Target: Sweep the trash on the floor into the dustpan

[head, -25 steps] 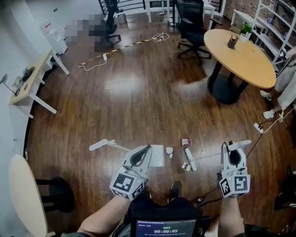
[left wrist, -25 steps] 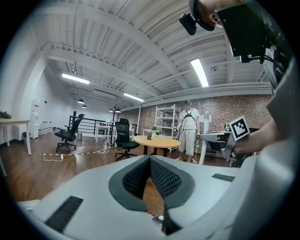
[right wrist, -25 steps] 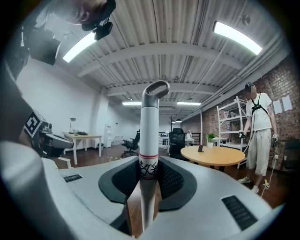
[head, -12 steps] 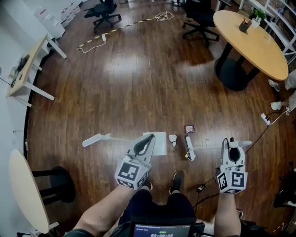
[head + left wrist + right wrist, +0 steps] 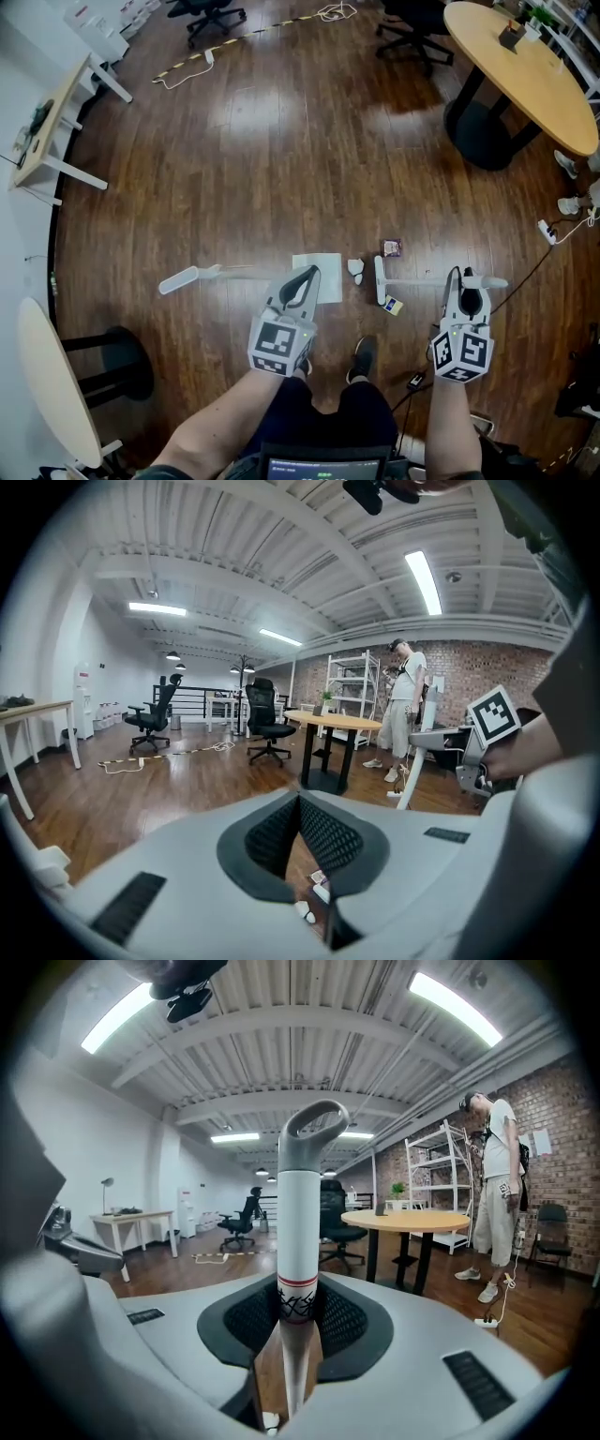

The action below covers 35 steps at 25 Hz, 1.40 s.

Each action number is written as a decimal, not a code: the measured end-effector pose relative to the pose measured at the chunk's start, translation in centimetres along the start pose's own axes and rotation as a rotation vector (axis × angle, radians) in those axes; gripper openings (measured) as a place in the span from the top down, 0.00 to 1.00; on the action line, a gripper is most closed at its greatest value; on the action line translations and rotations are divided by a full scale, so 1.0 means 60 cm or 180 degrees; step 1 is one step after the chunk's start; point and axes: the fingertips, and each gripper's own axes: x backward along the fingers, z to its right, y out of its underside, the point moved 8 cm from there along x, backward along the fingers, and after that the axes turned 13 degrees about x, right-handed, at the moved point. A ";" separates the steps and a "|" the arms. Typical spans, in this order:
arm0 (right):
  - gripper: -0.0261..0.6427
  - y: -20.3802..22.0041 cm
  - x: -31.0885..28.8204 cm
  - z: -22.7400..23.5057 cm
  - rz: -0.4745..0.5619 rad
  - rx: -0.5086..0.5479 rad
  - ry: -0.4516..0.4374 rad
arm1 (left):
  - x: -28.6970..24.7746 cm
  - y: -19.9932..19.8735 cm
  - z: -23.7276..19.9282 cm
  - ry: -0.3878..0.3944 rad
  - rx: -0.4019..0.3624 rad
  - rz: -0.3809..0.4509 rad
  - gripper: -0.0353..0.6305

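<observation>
**Holding broom & dustpan at floor trash**

Clamping R gripper [image 5: 466, 279] tight on broom [image 5: 417, 280] handle, long axis running L-R, head toward dustpan [image 5: 322, 264]. Pinching L gripper [image 5: 304, 277] narrow on dustpan handle stretching leftward, pan resting on floor [image 5: 281, 141], trash [image 5: 354, 267] between pan & broom head. Pointing both grippers fwd, side by side.

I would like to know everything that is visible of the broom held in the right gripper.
The broom is white and looks like plastic. Its narrow head rests on the wooden floor, right of the white dustpan, with bits of trash lying close around it. The slim handle runs up to the right gripper, whose tongs are closed on it at a red ring with black marking. The grey top end forms a hanging loop.
</observation>
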 end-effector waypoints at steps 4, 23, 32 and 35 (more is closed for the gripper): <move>0.78 0.004 -0.017 -0.037 -0.0100 0.0037 -0.0010 | -0.004 0.012 -0.020 -0.0024 0.0011 -0.0044 0.93; 0.77 -0.086 -0.067 -0.391 -0.0327 -0.0127 -0.0566 | 0.176 0.018 -0.178 -0.0099 0.0208 0.0017 0.93; 0.76 -0.135 -0.050 -0.514 -0.0454 -0.0397 -0.0531 | 0.274 0.018 -0.234 -0.0098 0.0328 0.0067 0.93; 0.77 -0.148 -0.035 -0.512 -0.0504 -0.0424 -0.0445 | 0.291 0.014 -0.229 -0.0082 0.0368 0.0054 0.93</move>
